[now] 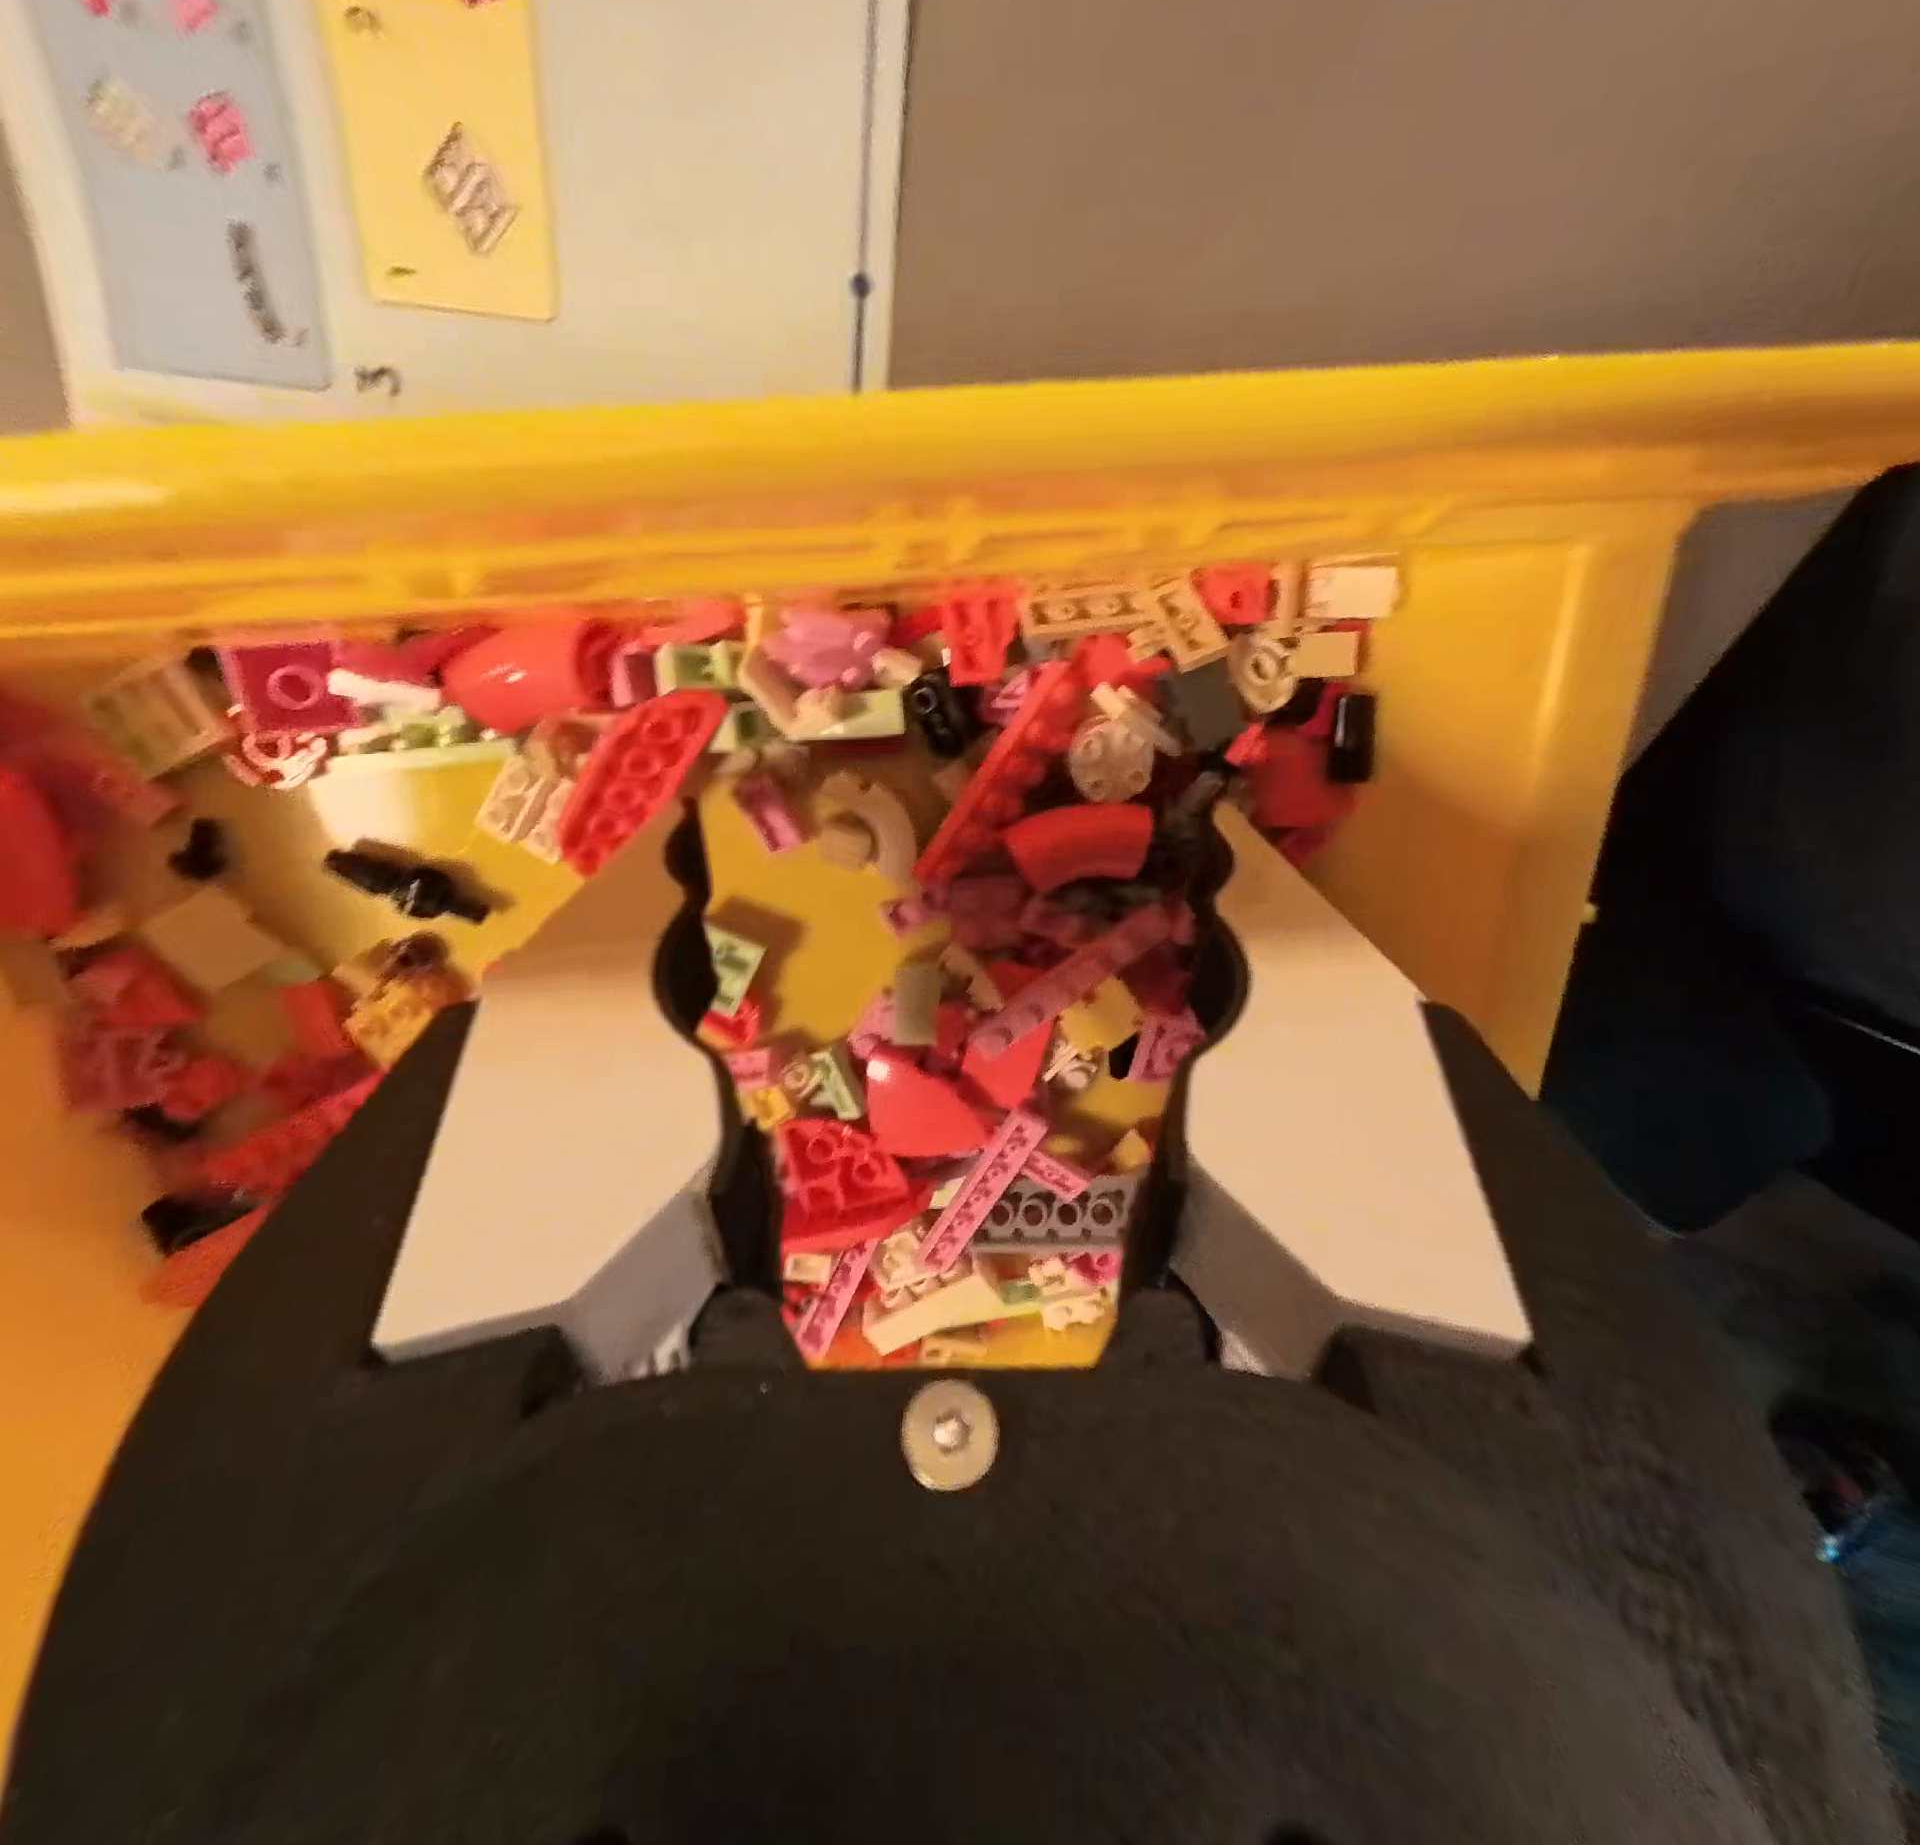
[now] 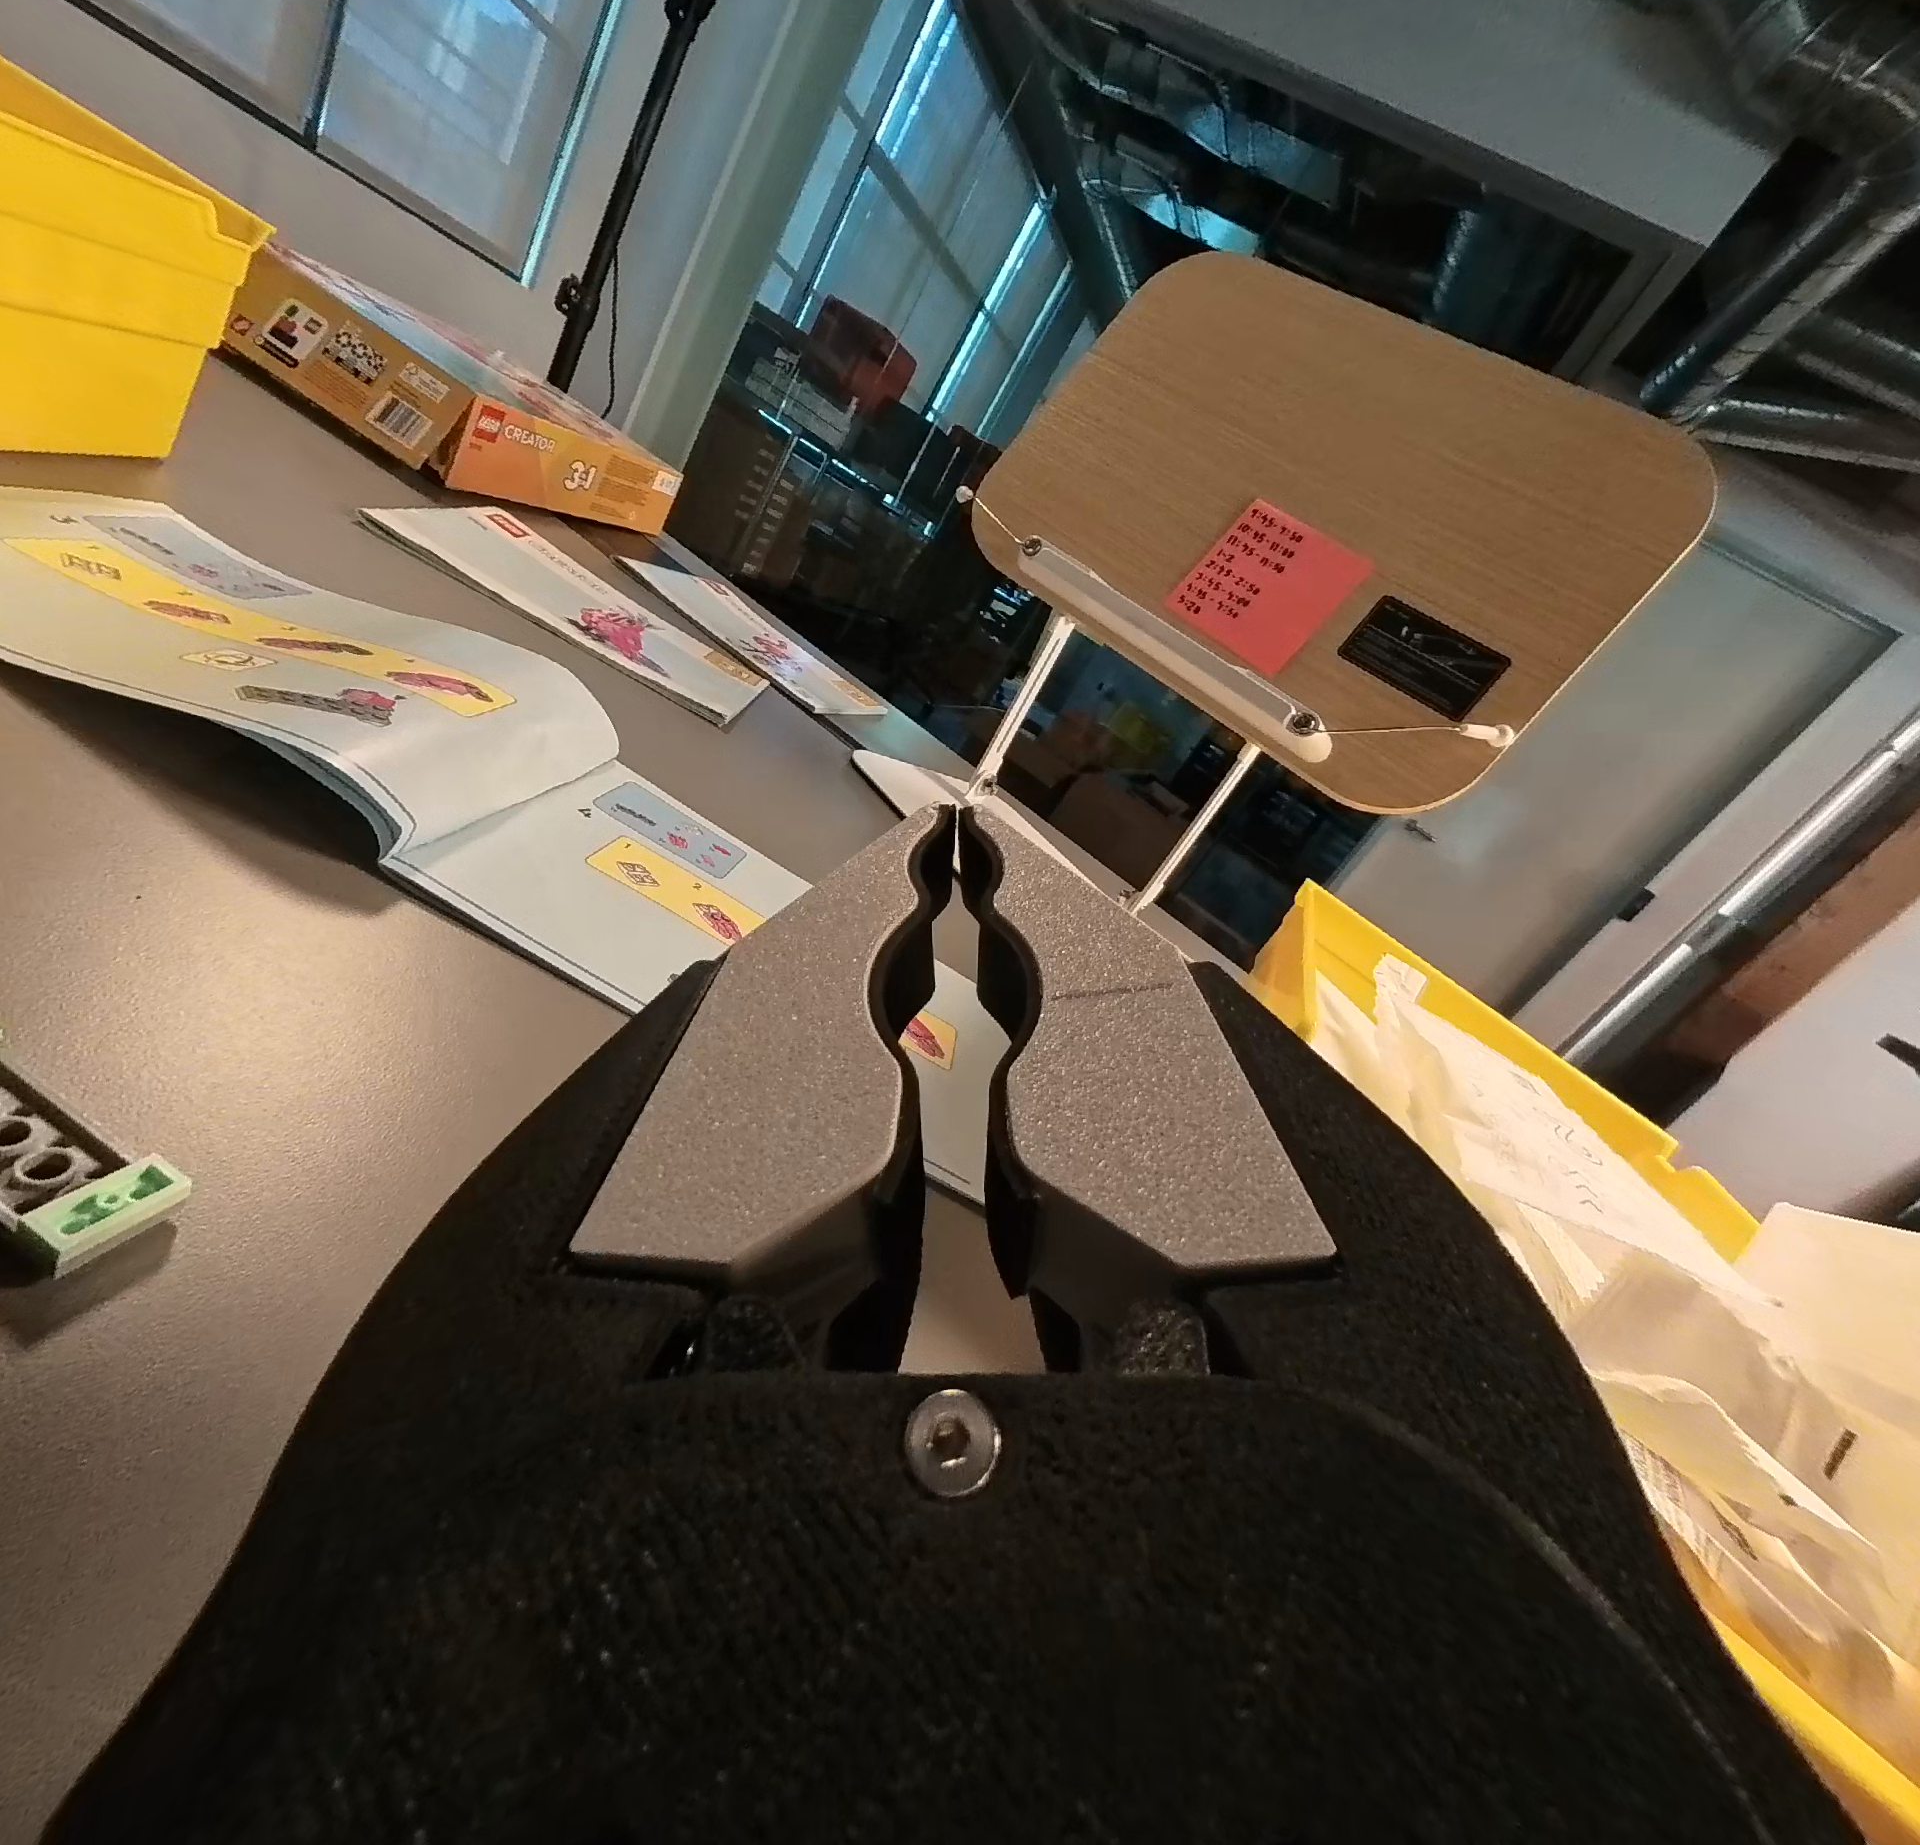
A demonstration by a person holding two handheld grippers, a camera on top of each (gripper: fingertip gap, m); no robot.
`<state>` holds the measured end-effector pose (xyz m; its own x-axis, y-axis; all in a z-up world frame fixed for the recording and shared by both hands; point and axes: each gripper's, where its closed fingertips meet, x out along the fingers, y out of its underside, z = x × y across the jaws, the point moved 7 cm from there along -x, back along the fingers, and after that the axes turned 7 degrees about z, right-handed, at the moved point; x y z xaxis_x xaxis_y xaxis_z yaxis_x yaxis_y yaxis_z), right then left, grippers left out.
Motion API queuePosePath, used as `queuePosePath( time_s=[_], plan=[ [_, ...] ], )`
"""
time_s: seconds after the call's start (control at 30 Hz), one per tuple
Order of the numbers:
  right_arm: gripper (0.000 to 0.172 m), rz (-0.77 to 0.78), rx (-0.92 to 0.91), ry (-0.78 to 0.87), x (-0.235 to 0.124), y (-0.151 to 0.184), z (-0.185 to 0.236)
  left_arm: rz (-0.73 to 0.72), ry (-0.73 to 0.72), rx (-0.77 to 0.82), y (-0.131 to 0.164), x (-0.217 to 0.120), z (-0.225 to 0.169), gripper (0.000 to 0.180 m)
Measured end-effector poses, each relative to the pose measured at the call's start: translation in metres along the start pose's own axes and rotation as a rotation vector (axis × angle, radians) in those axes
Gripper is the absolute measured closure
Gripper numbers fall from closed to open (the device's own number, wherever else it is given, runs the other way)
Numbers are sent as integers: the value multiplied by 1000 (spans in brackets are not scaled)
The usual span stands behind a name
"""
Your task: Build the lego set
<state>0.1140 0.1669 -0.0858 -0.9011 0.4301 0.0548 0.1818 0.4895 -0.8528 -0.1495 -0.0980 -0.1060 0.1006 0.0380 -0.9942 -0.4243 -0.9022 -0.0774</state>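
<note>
The left gripper (image 1: 951, 839) hangs over a yellow plastic bin (image 1: 935, 476) of loose red, pink and tan toy bricks (image 1: 1039, 860), fingers spread wide, gripping nothing. The right gripper (image 2: 956, 819), fingertips pinched together on nothing, idles above the grey table (image 2: 260, 964) beside an open pale-blue instruction booklet (image 2: 468, 746), probably laid flat for reference.

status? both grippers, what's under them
Left gripper open over yellow bin of loose bricks, holding nothing. Right gripper shut, empty, above open booklet.
</note>
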Motion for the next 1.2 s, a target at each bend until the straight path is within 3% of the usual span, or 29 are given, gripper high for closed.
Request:
queuePosePath(
  time_s=[0.23,0.53,0.6,0.67,0.77,0.9,1.2],
  plan=[
    [172,-1,-1,1,-1,0,0,34,37,9,0,5,0,165],
    [172,-7,0,-3,-1,-1,0,94,-210,-190,20,-1,34,167],
    [172,-8,0,-4,-1,-1,0,30,-230,-253,17,-6,37,144],
    [172,-8,0,-4,-1,-1,0,-70,-192,-264,10,-12,32,137],
    [172,-9,0,-4,-1,-1,0,-214,25,-190,-5,-15,6,155],
    [172,-9,-1,-6,-1,-2,0,-163,72,-112,-10,-2,-6,172],
    [172,-9,-2,-7,-1,-2,0,-104,110,-100,-9,7,-9,171]
  ],
)
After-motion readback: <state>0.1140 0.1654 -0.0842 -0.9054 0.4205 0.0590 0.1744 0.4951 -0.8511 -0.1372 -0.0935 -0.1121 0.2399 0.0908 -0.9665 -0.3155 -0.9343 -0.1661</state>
